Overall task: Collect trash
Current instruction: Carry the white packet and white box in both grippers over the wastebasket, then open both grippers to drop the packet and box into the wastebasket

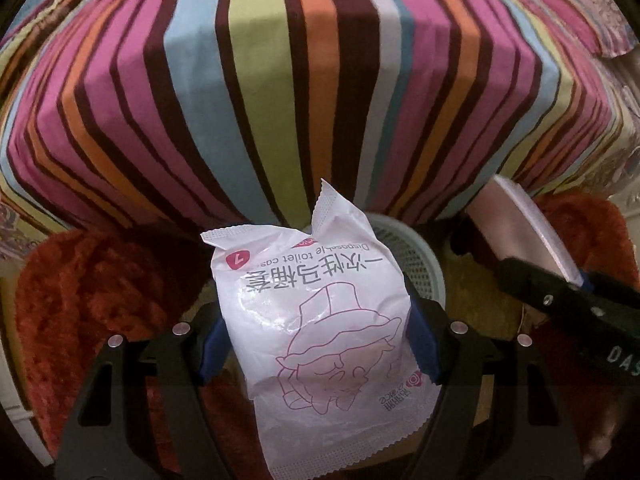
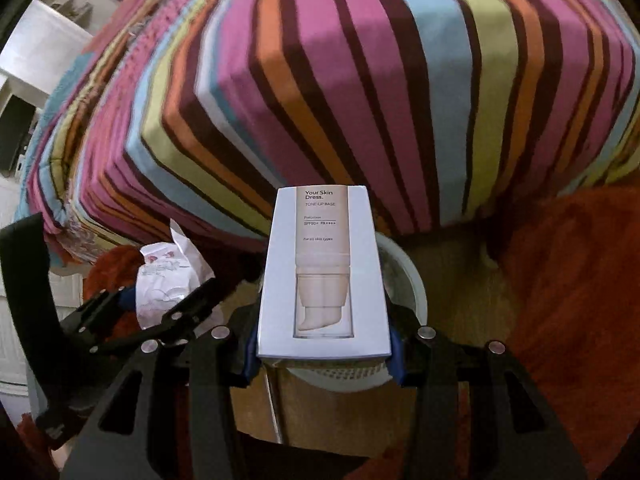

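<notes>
Right now the left fingers (image 1: 316,336) are clenching a white plastic sachet (image 1: 320,340), their blue pads (image 1: 425,340) pressing in on both of its sides. The sachet is standing upside down to the left wrist camera, showing pink line art of a toilet and the words "Disposable toilet", with its crimped top edge sticking up past the fingertips. From the right wrist camera, the same sachet (image 2: 166,280) is showing at the left, caught in the left fingers (image 2: 160,300).

The right fingers (image 2: 322,344) are grasping a pale rectangular carton (image 2: 323,276) printed "Your Skin Dress. TONE-UP BASE", gripped near its lower end with its long side pointing away from the camera. In the left wrist view the carton (image 1: 520,224) is appearing at the right edge, in the right fingers (image 1: 576,280).

Both items are hanging over a round white mesh wastebasket (image 1: 416,256), whose rim (image 2: 412,280) is peeking out behind the carton. The wastebasket is standing on a wooden floor (image 2: 460,280) just beside the edge of a bed with a striped sheet (image 1: 280,80). A shaggy red rug (image 1: 92,288) is lying on either side of the bare floor.
</notes>
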Motion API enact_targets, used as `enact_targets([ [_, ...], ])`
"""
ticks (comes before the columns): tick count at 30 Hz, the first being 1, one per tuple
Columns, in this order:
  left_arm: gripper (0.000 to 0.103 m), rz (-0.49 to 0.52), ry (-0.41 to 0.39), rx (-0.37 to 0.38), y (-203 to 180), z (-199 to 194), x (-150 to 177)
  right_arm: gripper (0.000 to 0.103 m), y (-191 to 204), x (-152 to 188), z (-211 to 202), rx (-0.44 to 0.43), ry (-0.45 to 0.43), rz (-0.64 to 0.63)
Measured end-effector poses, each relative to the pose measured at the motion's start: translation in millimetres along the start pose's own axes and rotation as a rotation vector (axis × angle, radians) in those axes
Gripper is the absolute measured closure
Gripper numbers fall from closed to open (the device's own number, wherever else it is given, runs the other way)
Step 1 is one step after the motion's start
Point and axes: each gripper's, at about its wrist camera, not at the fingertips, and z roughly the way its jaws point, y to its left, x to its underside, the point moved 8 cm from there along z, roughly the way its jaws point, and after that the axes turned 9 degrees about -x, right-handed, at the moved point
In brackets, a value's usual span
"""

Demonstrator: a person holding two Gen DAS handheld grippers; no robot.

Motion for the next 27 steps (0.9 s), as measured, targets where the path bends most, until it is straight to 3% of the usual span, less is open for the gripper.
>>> enact_targets([
  [11,0.031,0.02,0.204,-0.009,-4,46,17,0.057,-28,26,41,-0.06,0.202,0.211],
  [17,0.031,0.014,0.316,0.006,-17,74,25,0.057,-34,30,58,-0.034,0.259,0.261],
  [27,0.031,0.022,0.434,0.015,-34,104,35,0.058,-56,34,89,-0.026,0.33,0.392],
])
